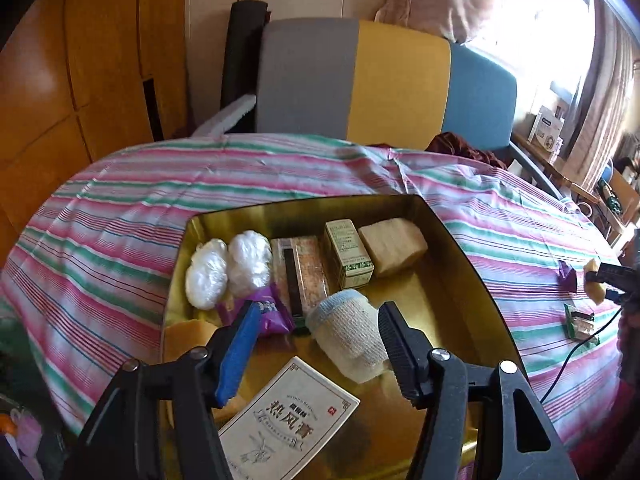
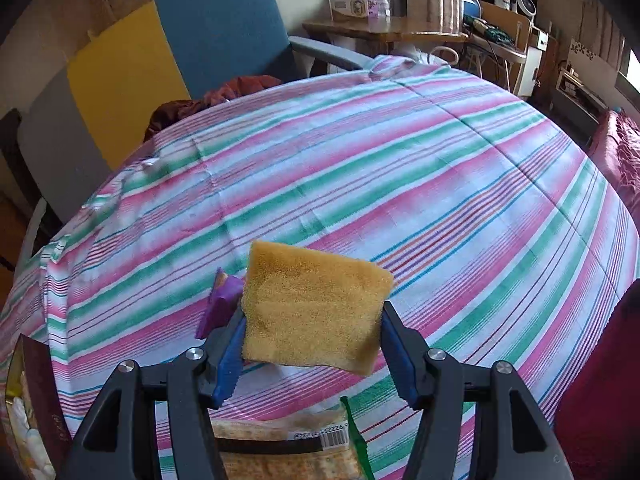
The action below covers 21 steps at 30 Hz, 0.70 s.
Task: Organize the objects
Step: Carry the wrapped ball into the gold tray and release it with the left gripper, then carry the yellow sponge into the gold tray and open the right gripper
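Note:
In the left wrist view a gold tin box (image 1: 452, 240) lies on the striped cloth. It holds two white plastic bundles (image 1: 228, 268), a long packet (image 1: 300, 276), a small green carton (image 1: 348, 258), a tan sponge block (image 1: 394, 246), a purple wrapper (image 1: 274, 314), a rolled sock (image 1: 348, 334) and a white leaflet box (image 1: 288, 420). My left gripper (image 1: 316, 350) is open above the box's near part, empty. My right gripper (image 2: 312, 344) is shut on a yellow sponge (image 2: 314, 306) and holds it above the cloth; it also shows in the left wrist view (image 1: 596, 284).
A purple wrapper (image 2: 220, 304) lies on the cloth just left of the held sponge. A cracker packet with a barcode (image 2: 292, 448) lies under the right gripper. A green packet (image 1: 578, 320) lies on the cloth. A grey, yellow and blue chair (image 1: 384, 80) stands behind the table.

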### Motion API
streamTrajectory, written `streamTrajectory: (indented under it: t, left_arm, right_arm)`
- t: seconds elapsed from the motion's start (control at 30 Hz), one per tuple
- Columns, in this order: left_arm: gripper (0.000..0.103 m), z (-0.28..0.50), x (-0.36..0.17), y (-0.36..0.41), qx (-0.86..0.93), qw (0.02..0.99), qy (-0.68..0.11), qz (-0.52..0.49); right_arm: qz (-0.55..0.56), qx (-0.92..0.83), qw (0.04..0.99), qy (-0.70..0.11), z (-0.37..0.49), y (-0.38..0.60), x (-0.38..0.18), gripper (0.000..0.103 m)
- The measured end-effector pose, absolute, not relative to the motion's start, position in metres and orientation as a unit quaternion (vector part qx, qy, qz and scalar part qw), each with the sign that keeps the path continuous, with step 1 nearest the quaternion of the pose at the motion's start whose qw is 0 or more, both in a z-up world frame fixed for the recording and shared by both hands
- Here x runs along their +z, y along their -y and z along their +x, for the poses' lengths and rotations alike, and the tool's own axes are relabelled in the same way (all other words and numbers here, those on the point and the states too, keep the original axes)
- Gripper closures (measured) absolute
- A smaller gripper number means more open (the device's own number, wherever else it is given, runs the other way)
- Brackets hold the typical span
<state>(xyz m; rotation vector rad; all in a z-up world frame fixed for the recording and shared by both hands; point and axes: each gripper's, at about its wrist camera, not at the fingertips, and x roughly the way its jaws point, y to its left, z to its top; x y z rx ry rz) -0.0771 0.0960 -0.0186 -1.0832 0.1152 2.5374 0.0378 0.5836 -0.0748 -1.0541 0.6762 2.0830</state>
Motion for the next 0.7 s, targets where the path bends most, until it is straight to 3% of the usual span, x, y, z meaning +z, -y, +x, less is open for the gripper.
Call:
streamTrajectory:
  t: [0.3,0.43,0.7]
  left_arm:
    - [0.039,-0.058,-0.009,-0.088,0.911,0.188,-0.056,-0.362]
    - [0.039,-0.056,-0.012,-0.085,0.911,0.186,-0.052,-0.364]
    - [0.038,-0.055,-0.016,-0.075,0.910,0.183,-0.036,-0.370]
  right_arm:
    - [-0.369,0.858,0.293,-0.205,0.027,-0.543,-0.042,0.041]
    - [-0.379,0.878,0.197,-0.215,0.016,-0.511,-0.034,0.041]
    - [-0.408,0.901,0.027,-0.146,-0.025,-0.386,-0.020,0.041]
